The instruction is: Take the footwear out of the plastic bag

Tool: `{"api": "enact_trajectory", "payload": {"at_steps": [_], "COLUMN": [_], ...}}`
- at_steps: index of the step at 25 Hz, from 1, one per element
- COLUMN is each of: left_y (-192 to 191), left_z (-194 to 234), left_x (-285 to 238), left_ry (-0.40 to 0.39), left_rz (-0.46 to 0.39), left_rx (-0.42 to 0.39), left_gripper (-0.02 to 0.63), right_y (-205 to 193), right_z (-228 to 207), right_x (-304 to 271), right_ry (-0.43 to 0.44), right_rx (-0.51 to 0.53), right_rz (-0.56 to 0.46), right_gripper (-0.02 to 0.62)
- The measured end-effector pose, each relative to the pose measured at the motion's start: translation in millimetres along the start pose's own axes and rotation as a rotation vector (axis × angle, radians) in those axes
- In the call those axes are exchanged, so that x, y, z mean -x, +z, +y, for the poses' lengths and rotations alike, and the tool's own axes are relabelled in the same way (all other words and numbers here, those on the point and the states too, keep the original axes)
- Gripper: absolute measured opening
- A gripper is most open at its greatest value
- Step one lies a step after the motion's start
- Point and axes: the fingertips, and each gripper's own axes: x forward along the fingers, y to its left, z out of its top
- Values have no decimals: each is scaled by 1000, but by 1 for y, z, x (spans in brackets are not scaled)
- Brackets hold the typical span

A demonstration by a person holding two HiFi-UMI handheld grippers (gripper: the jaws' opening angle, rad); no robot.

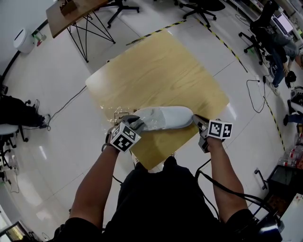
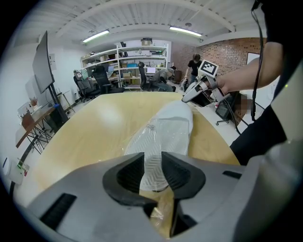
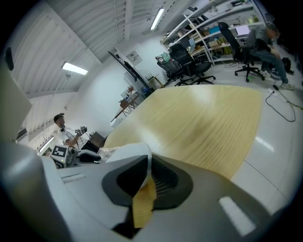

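- We see a white low-cut shoe (image 1: 165, 117) (image 2: 166, 130) (image 3: 124, 153) lying on its side on a pale square wooden table (image 1: 161, 71) (image 2: 90, 132) (image 3: 203, 118). It sits close to the table's 6 o'clock edge in the head view, its length running from 9 to 3 o'clock.
- A clear crinkled plastic bag (image 1: 117, 113) (image 2: 135, 144) (image 3: 105, 151) still covers the 9 o'clock half of the shoe. Loose film bunches on the table just beyond that end, towards 10 o'clock.
- The left gripper (image 1: 135, 124) (image 2: 154, 163) (image 3: 97, 158) meets the shoe at its 9 o'clock end. In the left gripper view its jaws stand partly apart, and the bagged end of the shoe, ribbed sole showing, fills the gap between the dark pads. We cannot make out a firm squeeze.
- The right gripper (image 1: 196, 120) (image 2: 187, 97) (image 3: 147, 170) is at the shoe's 3 o'clock end. In the right gripper view its jaws are nearly together and pinch the bare white rim of the shoe.
- Both forearms reach in from 6 o'clock in the head view.
- Off the table, we note a small brown wooden side table on black wire legs (image 1: 71, 14) at 11 o'clock and black office chairs (image 1: 203, 7) at 1 o'clock.
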Motion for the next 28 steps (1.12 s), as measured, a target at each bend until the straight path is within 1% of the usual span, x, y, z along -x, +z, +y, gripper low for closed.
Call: {"api": "enact_trajectory", "payload": {"at_steps": [13,19,24,28], "left_y": [-16,-26,-38,-52], "left_z": [9,15,24,37], "left_x": [9,13,18,24], "left_ry": [17,39,79,118], "left_rz": [28,48,86,133], "left_rx": [-8,-14,-18,-46], "left_gripper": [118,89,51,27], "right_y": [1,0,0,-2], "right_z": [0,-6,-13,-19], "right_x": [0,7,16,23], "right_ry": [-19,-33,-41,-66], "right_rx": [26,36,31,87], "right_rz": [7,7,-3,24], "right_gripper": [28,29,29,29]}}
